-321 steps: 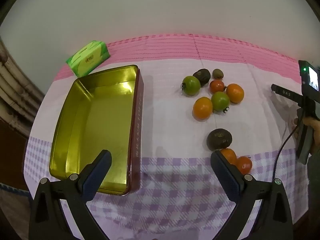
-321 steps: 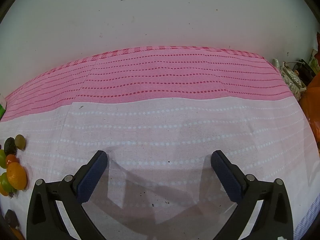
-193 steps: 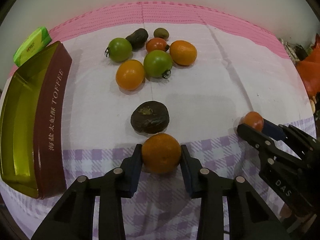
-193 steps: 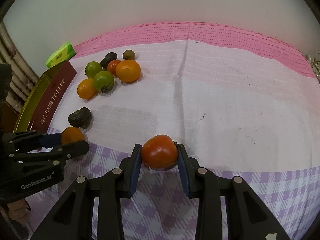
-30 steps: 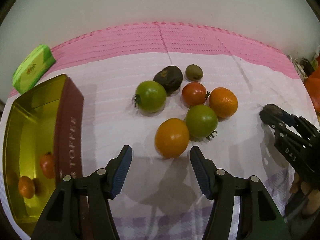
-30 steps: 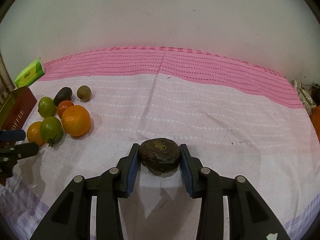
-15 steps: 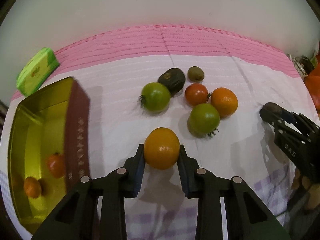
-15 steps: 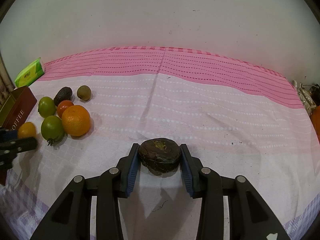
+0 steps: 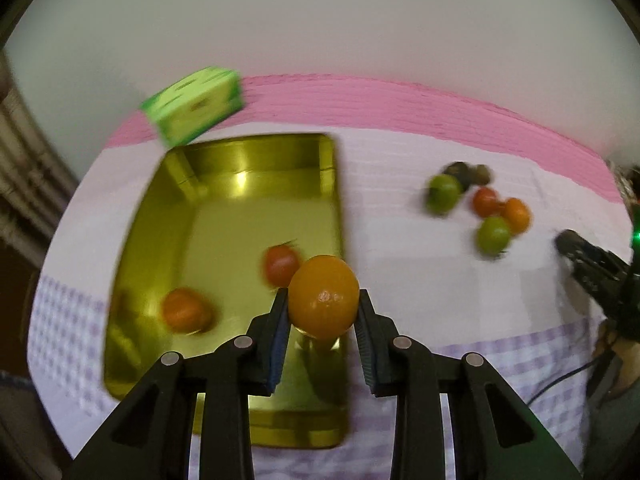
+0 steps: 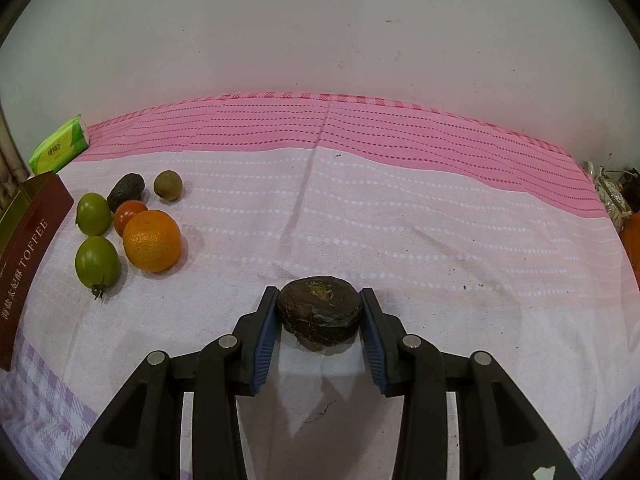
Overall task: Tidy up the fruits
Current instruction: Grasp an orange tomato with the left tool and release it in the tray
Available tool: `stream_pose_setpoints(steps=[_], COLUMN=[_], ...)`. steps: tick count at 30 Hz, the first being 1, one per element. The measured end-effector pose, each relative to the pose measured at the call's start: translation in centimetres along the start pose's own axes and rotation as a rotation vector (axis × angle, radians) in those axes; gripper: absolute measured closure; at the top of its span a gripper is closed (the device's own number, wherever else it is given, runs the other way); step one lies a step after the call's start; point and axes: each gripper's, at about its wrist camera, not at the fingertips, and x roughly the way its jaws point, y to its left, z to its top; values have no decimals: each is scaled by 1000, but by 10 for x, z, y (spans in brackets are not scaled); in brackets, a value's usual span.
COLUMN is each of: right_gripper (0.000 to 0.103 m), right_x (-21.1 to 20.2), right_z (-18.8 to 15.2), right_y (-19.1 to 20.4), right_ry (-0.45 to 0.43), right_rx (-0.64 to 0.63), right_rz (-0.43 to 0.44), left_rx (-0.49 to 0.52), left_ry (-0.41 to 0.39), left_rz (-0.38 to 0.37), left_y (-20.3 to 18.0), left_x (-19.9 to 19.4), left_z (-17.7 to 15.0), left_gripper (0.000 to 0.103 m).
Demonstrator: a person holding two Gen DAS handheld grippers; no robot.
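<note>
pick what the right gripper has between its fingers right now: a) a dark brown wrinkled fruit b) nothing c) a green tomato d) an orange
a: in the right wrist view the right gripper is closed on a dark brown wrinkled fruit, both blue pads against its sides, while the green tomatoes and the orange lie loose on the cloth to the left.

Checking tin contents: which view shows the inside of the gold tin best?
The left wrist view: it looks down into the gold tin, showing two fruits inside, though blurred. The right wrist view shows only its brown outer side.
</note>
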Motion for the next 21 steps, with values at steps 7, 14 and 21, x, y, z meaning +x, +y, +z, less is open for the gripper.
stream_pose_setpoints(steps=[7, 14, 21], right_gripper=[66, 66, 66], right_x=[0, 0, 0], right_z=[0, 0, -1], right_y=[0, 0, 0], right_ry=[0, 0, 0], right_rx=[0, 0, -1], right_rz=[0, 1, -1], left_rx=[-64, -60, -46], left_ry=[61, 120, 133], left_rz=[69, 85, 85], left_y=[43, 57, 62], left_x=[17, 34, 41], left_z=[-17, -28, -34], left_gripper=[71, 71, 70])
